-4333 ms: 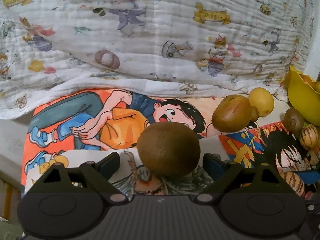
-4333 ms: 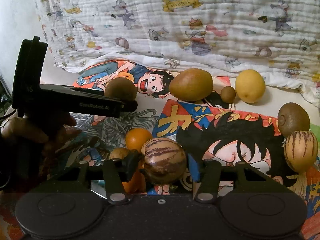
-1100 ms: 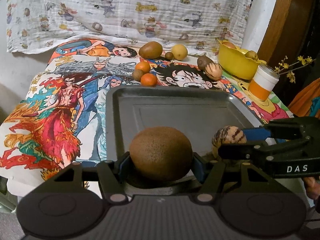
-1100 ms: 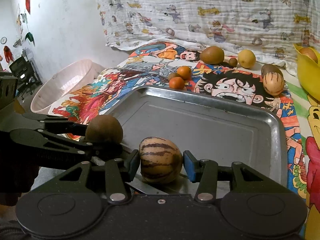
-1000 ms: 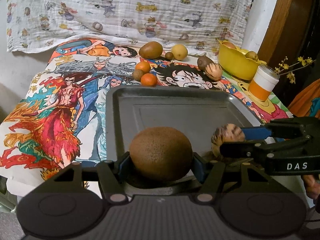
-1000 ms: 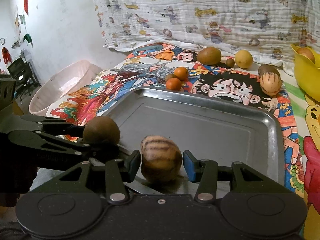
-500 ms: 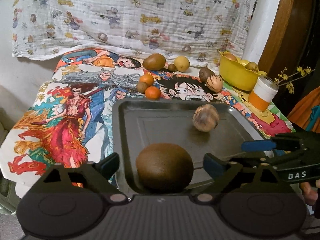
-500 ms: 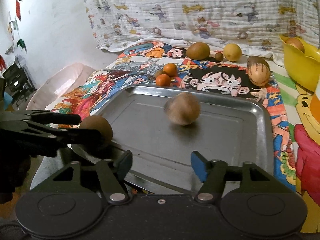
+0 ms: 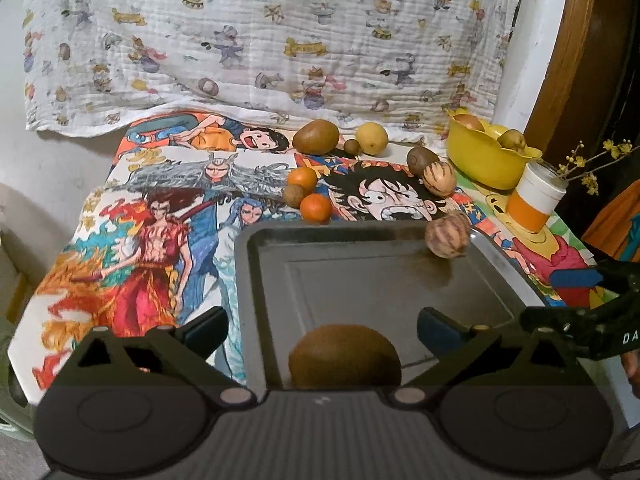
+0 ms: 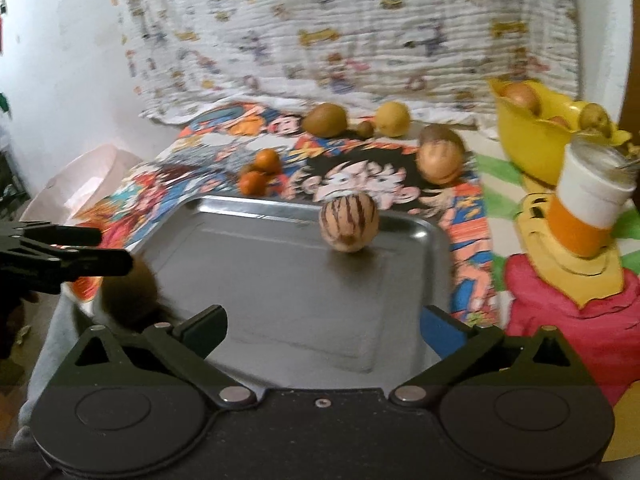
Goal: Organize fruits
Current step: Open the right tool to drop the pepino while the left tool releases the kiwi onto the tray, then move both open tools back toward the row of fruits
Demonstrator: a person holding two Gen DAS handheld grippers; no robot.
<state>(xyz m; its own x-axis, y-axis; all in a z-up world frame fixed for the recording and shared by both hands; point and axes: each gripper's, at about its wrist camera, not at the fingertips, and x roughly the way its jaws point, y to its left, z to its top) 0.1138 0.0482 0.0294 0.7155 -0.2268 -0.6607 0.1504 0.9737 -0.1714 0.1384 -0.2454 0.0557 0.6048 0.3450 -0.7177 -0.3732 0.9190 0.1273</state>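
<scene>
Kiwi: the brown kiwi sits in the near left corner of the metal tray, right in front of the left gripper; nothing touching it; in the right wrist view it is a brown blur at the tray's left edge
Striped fruit: the striped melon-like fruit is on the tray by the far rim, towards the far right corner; free on all sides
Left gripper: the left gripper is spreading its jaws, both fingers well clear of the kiwi; the fruit lies between them, unpressed
Right gripper: the right gripper is spreading too; only bare tray floor between its fingers; the striped fruit is well ahead of it
Tray: it rests on the cartoon-print tablecloth; the middle of the tray is bare
Just beyond the tray: two oranges and a small brown fruit huddle near the far rim
Further back: a large brown fruit, a tiny brown one and a yellow lemon-like fruit in a row; a second kiwi touching a second striped fruit to the right
Right side: a yellow bowl with fruit in it; an orange-and-white cup with yellow sprigs beside it, close to the tray's right flank
Backdrop: a printed white quilt hanging behind
</scene>
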